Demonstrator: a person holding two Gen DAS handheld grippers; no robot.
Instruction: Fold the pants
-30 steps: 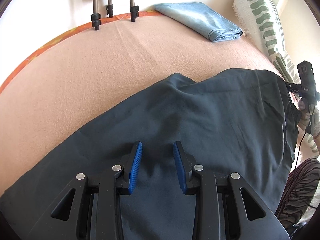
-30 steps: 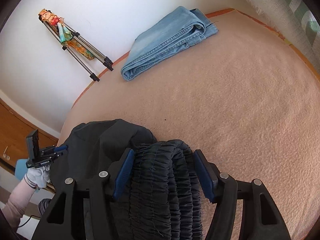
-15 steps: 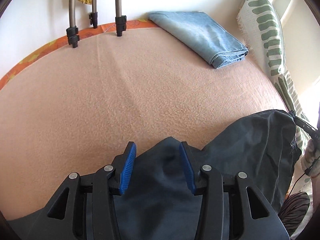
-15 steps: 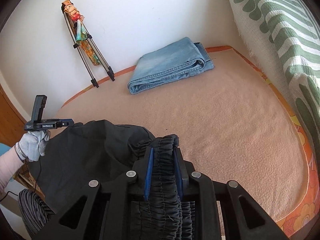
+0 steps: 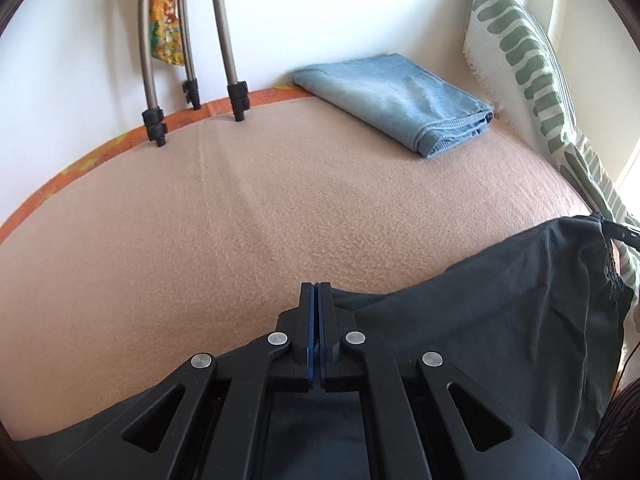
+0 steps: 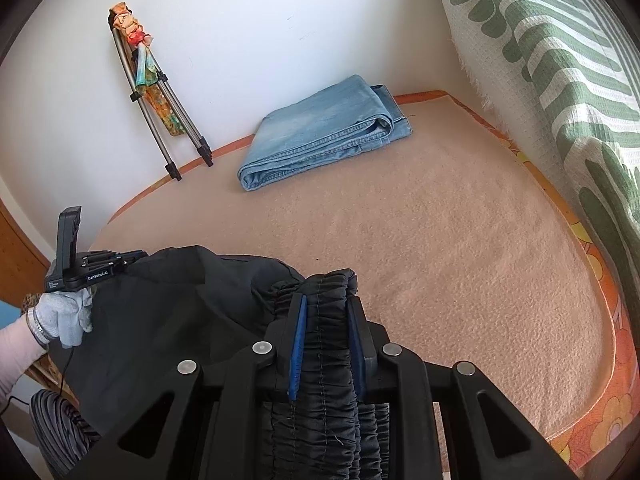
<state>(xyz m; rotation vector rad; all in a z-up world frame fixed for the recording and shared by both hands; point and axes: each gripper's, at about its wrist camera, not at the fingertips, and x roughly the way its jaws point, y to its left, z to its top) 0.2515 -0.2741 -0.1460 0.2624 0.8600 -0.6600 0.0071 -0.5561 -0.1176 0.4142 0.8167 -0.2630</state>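
Dark grey pants (image 5: 500, 312) lie over the near edge of a bed with a peach blanket (image 5: 280, 208). My left gripper (image 5: 316, 292) is shut on the pants' edge, its blue pads pressed together over thin cloth. My right gripper (image 6: 326, 304) is shut on the gathered elastic waistband (image 6: 320, 284), which bunches between the blue pads. In the right wrist view the left gripper (image 6: 132, 258) shows at the far left, held by a gloved hand, pinching the pants (image 6: 168, 304).
Folded blue jeans (image 5: 396, 96) lie at the back of the bed by the wall. A tripod (image 5: 188, 40) with a colourful cloth leans on the wall. A green-patterned white pillow (image 6: 560, 60) stands along the right side. An orange sheet border (image 6: 600, 312) rims the bed.
Both grippers closed on the pants, the left on the edge, the right on the waistband. Both views drew back toward the near edge, with more bare blanket ahead.
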